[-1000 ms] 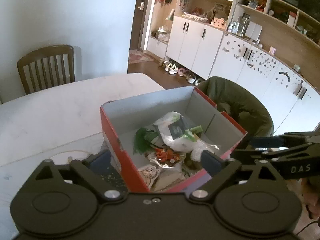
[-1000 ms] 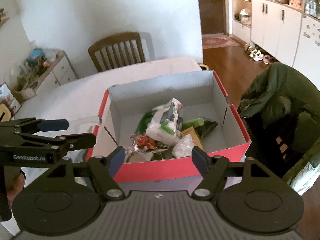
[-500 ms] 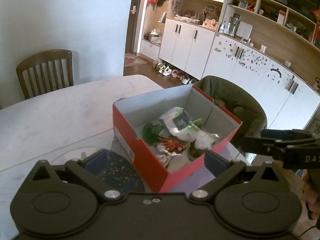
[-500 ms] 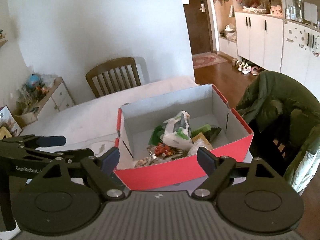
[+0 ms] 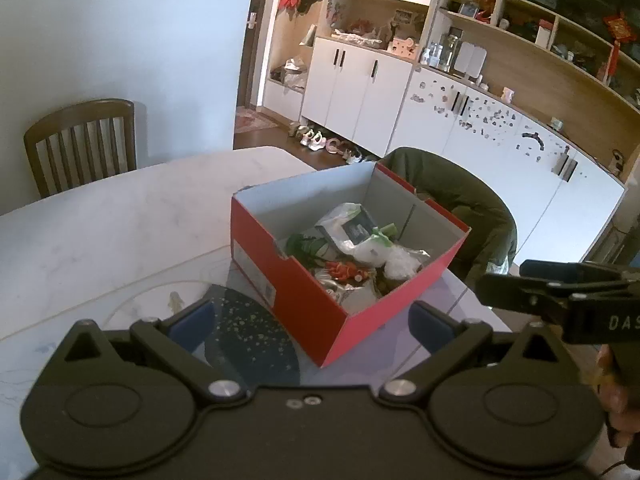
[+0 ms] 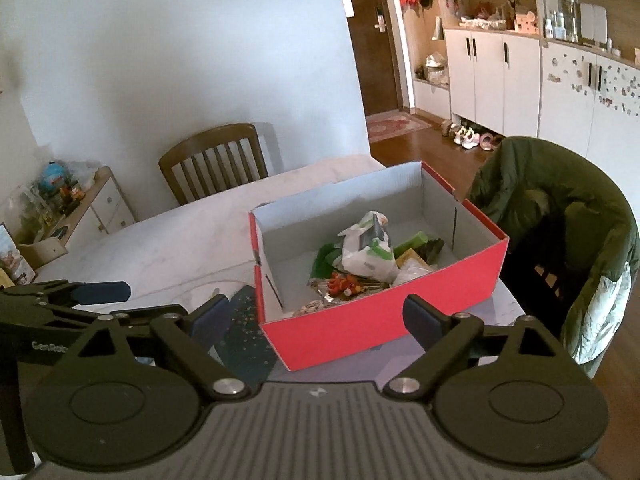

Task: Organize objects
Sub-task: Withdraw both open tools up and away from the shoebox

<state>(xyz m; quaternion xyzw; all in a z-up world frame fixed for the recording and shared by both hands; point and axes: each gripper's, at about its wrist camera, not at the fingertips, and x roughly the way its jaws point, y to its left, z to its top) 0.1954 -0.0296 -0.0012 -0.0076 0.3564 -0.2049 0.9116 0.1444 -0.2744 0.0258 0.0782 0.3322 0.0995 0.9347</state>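
1. A red cardboard box [image 6: 384, 320] with grey inside walls sits open on the white marble table [image 6: 160, 248], near the table's corner.
2. Inside the red cardboard box lies a pile of small things: a crumpled white plastic bag [image 6: 366, 252], green packets [image 6: 326, 258], and a little orange and red toy [image 6: 344, 282].
3. A dark blue round mat with gold specks [image 5: 248, 328] lies flat on the table, just beside the box.
4. The right hand-held gripper [image 6: 316, 320] has just been opening its jaws. They stand wide apart in front of the box and grasp nothing.
5. The left hand-held gripper [image 5: 308, 320] is released too, its jaws spread wide with nothing pinched.
6. A green puffy jacket [image 6: 560, 216] hangs over a chair beside the table.
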